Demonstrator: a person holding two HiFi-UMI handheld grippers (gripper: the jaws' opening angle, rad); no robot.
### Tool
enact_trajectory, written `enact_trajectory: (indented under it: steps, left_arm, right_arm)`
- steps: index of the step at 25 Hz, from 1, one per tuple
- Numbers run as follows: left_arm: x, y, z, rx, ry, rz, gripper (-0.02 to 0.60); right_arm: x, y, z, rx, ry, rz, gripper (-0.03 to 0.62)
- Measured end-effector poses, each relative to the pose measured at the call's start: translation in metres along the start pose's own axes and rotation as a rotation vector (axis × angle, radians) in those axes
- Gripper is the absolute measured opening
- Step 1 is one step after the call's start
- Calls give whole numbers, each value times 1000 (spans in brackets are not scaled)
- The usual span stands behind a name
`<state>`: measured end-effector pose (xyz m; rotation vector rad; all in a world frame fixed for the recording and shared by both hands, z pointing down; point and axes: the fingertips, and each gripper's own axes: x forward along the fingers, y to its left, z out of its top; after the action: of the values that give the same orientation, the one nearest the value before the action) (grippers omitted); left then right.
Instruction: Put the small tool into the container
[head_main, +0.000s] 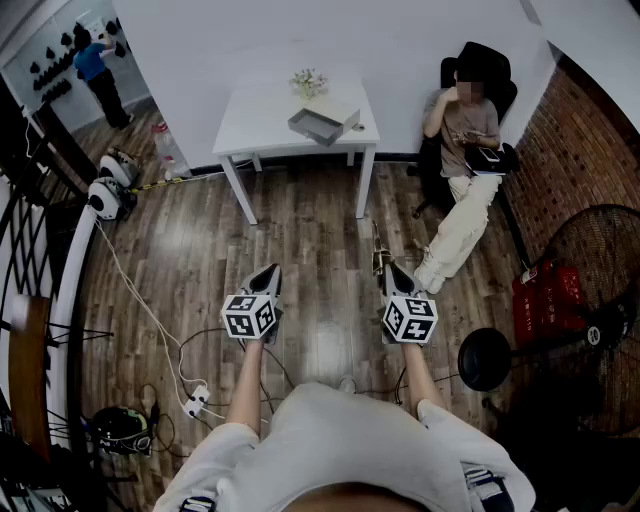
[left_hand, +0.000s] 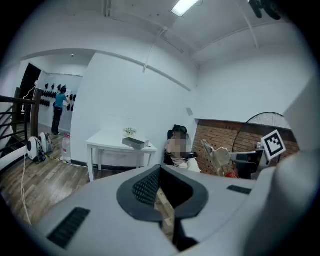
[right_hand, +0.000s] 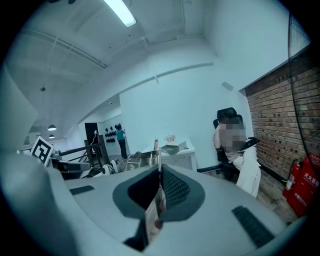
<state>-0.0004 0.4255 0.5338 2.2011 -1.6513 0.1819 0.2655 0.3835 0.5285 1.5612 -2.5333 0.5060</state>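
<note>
The small tool is a thin metal piece that pokes forward from my right gripper, which is shut on it. In the right gripper view the tool stands up between the pads of the right gripper. My left gripper is held level beside it, shut with nothing in it. In the left gripper view only a thin slit of floor shows between the pads of the left gripper. The container is an open grey box on the white table, well ahead of both grippers and also visible as the container.
A small flower pot stands behind the box. A person sits in a black chair right of the table. At the right are a floor fan, a black stool and a red case. Cables cross the wooden floor on the left.
</note>
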Motion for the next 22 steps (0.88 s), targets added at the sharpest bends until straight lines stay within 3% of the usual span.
enact_trajectory:
  steps: [22]
  left_arm:
    - [16,-35,-5,-14,3,41,9]
  right_arm:
    - [-3,-33,5,5,5,57,6]
